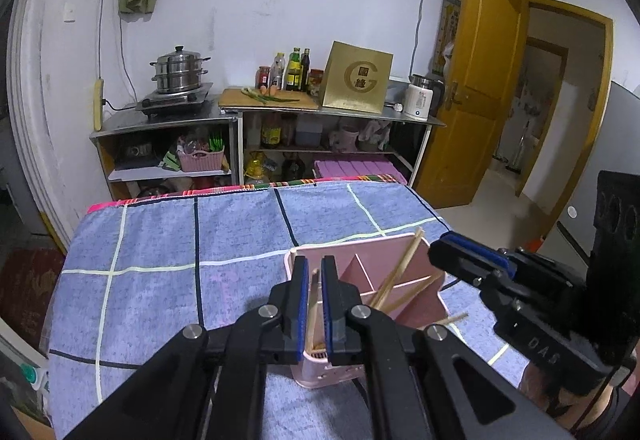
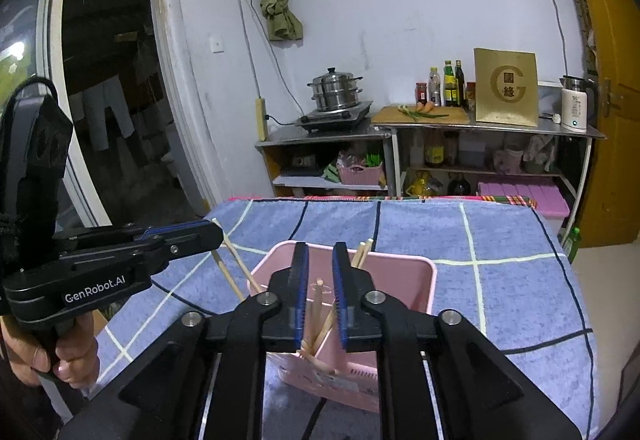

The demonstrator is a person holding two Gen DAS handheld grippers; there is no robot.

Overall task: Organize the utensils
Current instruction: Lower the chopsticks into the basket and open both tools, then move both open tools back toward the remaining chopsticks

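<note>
In the left wrist view, the left gripper (image 1: 314, 272) is clenched on a chopstick (image 1: 312, 310) standing in the pink utensil holder (image 1: 404, 276) on the checked cloth (image 1: 168, 240). In the right wrist view, the right gripper (image 2: 320, 264) is held slightly parted, released, around loose chopsticks (image 2: 318, 310) inside the holder's near compartment.

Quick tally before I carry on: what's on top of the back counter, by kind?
Steamer pot: 1
Stove: 1
Cutting board: 1
Bottles: 3
Jars: 2
Gold box: 1
Kettle: 1
Total: 10
The vegetables on the board and a small white item by the kettle are left out because they are too small to count.
</note>
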